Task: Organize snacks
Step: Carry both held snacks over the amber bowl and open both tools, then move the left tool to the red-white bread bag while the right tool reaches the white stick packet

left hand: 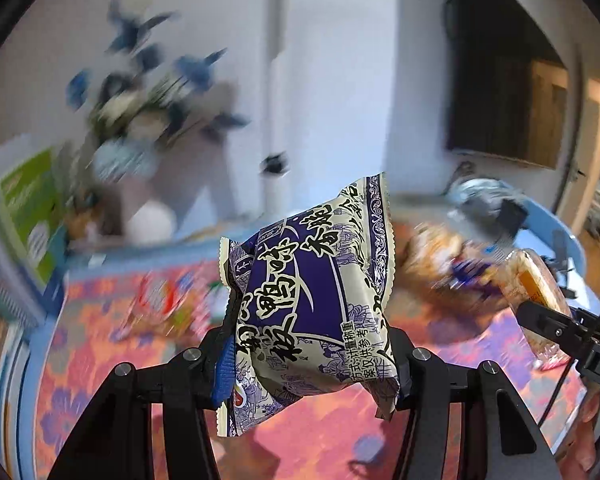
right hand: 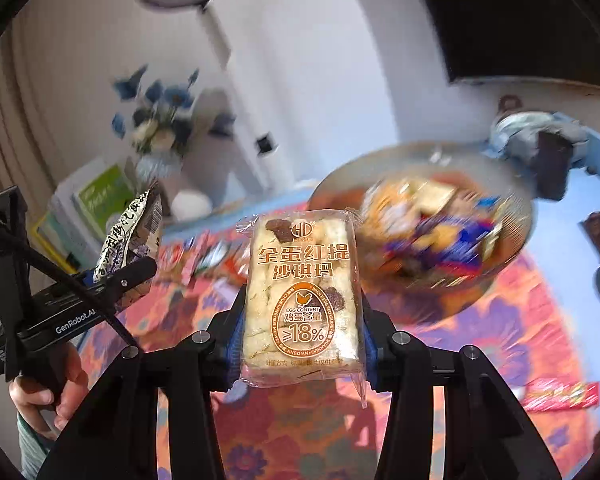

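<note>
Left wrist view: the left gripper (left hand: 314,350) is clamped, jaws partly closed, on a purple-and-cream snack packet (left hand: 312,300), held clear above the floral tablecloth (left hand: 100,360). At the right edge the right gripper (left hand: 548,320) appears, though its grip is hard to read there.

Right wrist view settles it — the right gripper (right hand: 302,340) pinches a clear-wrapped egg cake bar (right hand: 302,300) between its blue pads (right hand: 370,344), also off the table. Only this view shows the round bowl (right hand: 340,184) behind the bar; it holds a heap of mixed wrapped snacks (right hand: 432,236), blurred. A red packet (right hand: 560,396) lies loose on the cloth.
</note>
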